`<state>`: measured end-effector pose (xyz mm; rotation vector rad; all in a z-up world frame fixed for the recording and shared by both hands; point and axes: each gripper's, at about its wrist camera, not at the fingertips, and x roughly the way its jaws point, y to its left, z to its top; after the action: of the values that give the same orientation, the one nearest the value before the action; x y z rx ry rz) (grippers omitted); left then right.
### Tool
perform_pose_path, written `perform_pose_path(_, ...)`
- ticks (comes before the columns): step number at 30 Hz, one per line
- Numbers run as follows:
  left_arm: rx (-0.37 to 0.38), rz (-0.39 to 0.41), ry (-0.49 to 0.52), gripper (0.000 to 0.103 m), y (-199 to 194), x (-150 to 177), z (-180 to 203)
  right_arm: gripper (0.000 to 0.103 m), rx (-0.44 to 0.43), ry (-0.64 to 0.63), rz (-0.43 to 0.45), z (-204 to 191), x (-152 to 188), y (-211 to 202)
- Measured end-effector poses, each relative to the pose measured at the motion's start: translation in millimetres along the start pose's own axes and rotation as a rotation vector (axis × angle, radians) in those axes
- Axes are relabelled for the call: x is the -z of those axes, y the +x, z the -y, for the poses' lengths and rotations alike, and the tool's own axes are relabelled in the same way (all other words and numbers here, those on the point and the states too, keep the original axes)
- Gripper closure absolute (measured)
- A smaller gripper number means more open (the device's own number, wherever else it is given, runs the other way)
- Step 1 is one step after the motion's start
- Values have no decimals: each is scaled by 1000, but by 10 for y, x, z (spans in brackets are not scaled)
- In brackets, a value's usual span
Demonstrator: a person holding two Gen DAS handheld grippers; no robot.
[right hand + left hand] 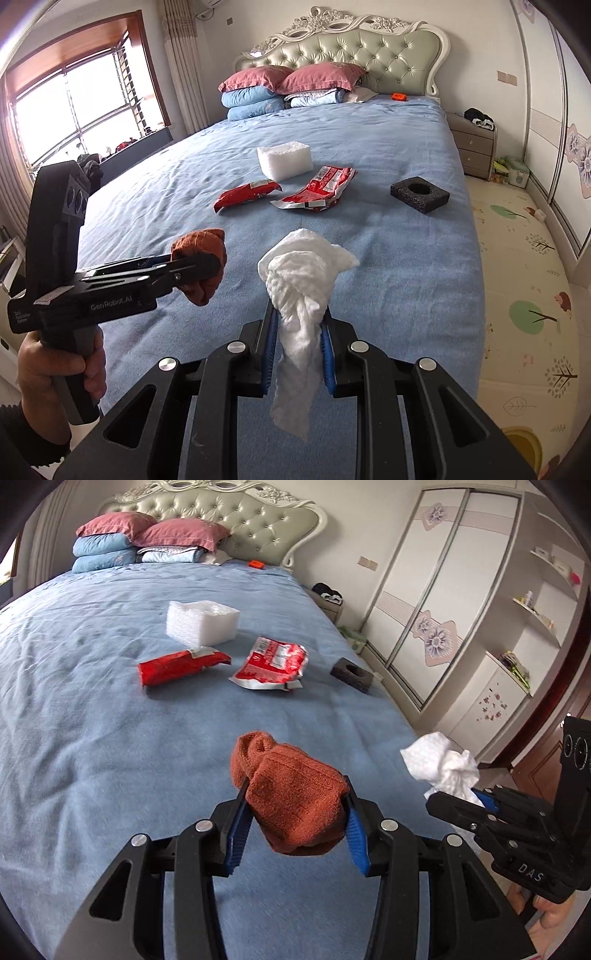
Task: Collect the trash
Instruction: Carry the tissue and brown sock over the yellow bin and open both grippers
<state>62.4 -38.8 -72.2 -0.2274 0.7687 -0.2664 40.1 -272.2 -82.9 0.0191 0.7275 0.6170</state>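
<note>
left gripper [295, 805] was clamped on a rust-brown sock [291, 794], right gripper [298, 343] pinched a white tissue wad [299, 291], both lifted clear of the blue bed [110, 720], likely for carrying off.

Bright daylight from window [74, 107]; fisheye-warped edges.

Left tool [295, 805] grips a rust-brown sock [291, 794] above the blue bed [92, 720]; right tool [461, 797] pinches white tissue [443, 764].
</note>
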Motion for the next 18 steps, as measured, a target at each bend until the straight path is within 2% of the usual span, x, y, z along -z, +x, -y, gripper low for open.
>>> perform_pose_path(9,118,-49,126,58,-60,355,744,82,62,108,60,281,420,-576)
perform_pose_path(14,219,-104,147,58,12,484,1113,82,117,176,106,532,681,-929)
perform_pose_path(18,274,-138,216,58,130,577,1535,82,165,244,144,759,942,-1221)
